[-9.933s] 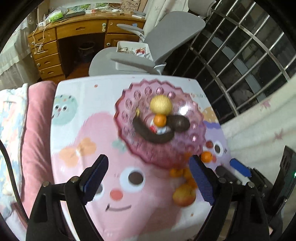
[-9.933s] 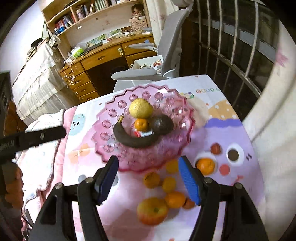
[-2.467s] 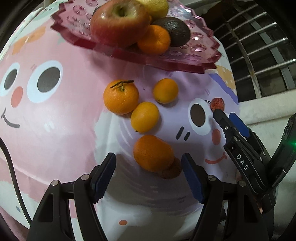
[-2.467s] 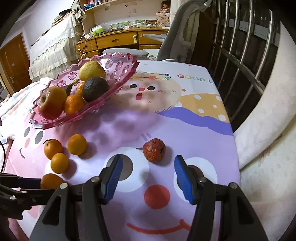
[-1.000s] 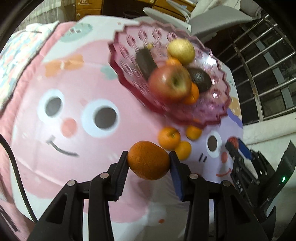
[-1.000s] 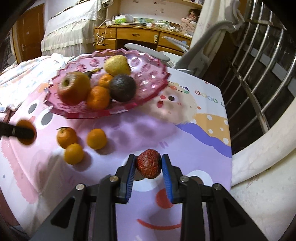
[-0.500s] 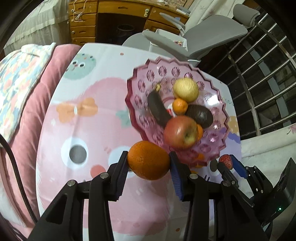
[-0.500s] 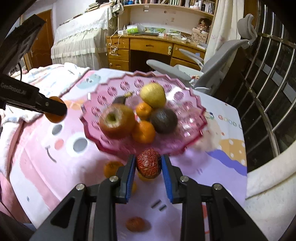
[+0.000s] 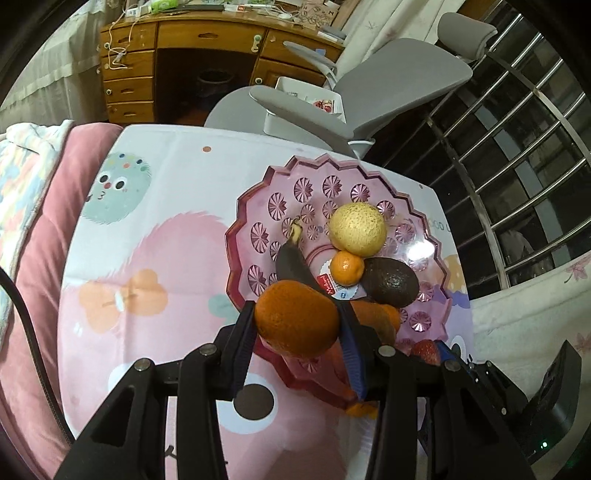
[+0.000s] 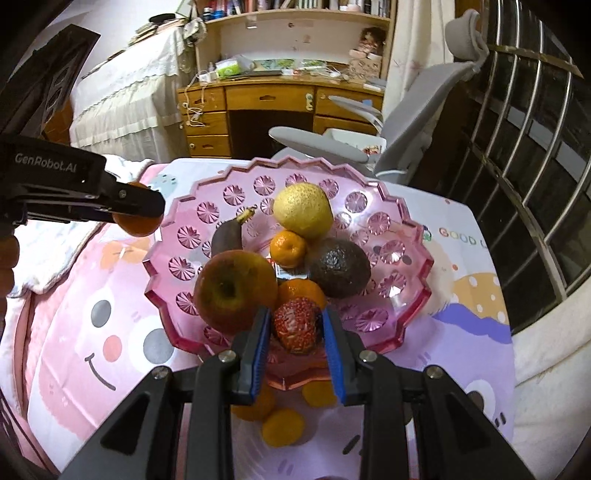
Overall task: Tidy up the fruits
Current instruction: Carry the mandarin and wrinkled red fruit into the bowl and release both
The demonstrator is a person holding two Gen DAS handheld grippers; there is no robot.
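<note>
Left tool (image 9: 297, 325) has carried orange (image 9: 295, 317) over bowl (image 9: 251, 206).

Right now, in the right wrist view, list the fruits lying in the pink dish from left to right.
Apple → small mandarin → avocado. The banana, the yellow fruit and the other orange overlap these, so they are left out.

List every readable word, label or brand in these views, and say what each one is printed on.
"GenRobot.AI": white letters on the black body of the left gripper.
"GOOD", then cut off: coloured letters on the cartoon-printed tablecloth.
Red and white sticker in the pink scalloped glass fruit dish: print too small to read.
Book spines on the wooden shelf: too small to read.
</note>
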